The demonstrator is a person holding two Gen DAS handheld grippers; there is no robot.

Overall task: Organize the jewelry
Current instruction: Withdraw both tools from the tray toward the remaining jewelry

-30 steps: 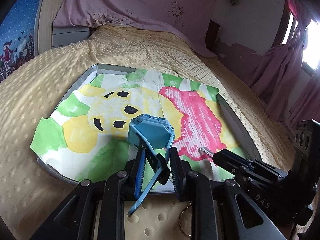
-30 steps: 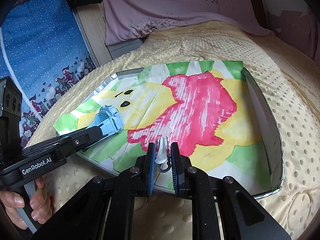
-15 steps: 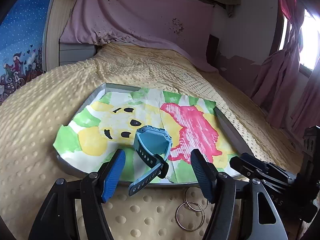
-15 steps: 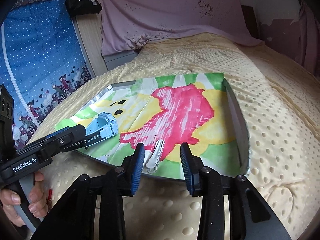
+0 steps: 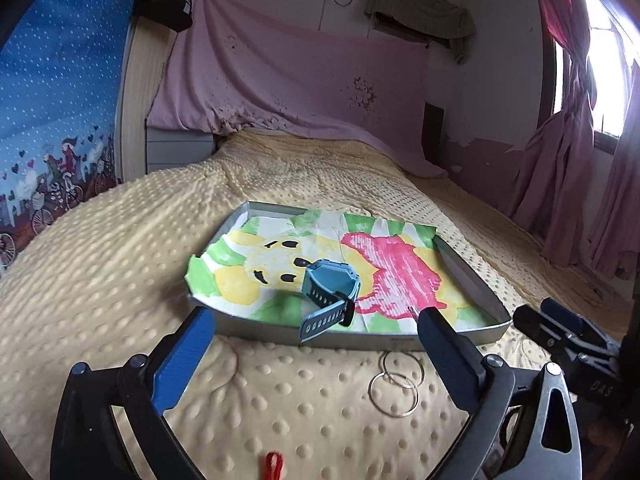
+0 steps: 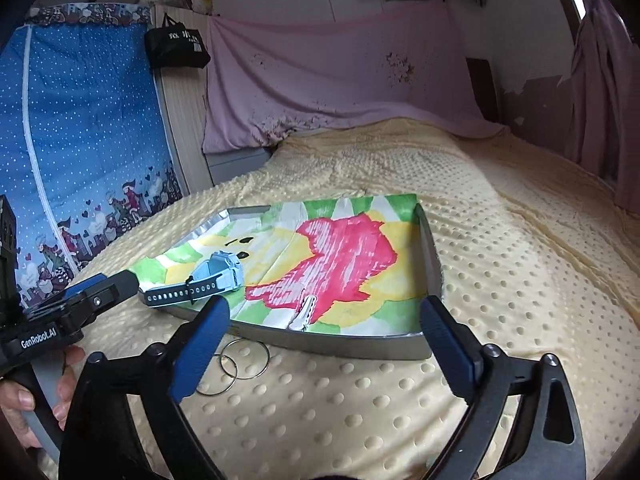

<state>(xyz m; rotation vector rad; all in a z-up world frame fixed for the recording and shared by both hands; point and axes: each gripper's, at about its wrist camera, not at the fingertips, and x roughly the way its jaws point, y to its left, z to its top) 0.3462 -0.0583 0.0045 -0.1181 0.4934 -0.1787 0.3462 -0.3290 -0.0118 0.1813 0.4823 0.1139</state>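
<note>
Right now my left fingers point(image 5: 448, 344) are spreading wide with nothing between them, and the right fingers point(image 6: 446, 344) are opening the same way, also empty. Taking the tray point(image 5: 256, 326) as my landmark: the blue watch point(image 5: 330, 290) lies inside it near the front rim, its case propped up on the painted paper point(image 5: 392, 276) and the loose strap end hanging over that rim toward me; the small white clip point(image 6: 303, 312) lies inside too, near the front rim and to the right of the watch, on the red patch. I read this as the release step just finished for both pieces, with two items placed. Outside the tray, just in front of its rim on the yellow bedspread point(image 5: 120, 248), sit the linked metal rings point(image 5: 396, 384), and closer to me a small red thing point(image 5: 274, 466) I cannot identify. My next move, as I judge it, calls for narrowing one pair of fingers over the thin rings, which lie flat on soft fabric and may be awkward to pinch. Both grippers point forward and slightly down at the tray's front rim, side by side, and a hand point(image 6: 36, 404) grips the left handle at the lower left of the right-wrist view.
</note>
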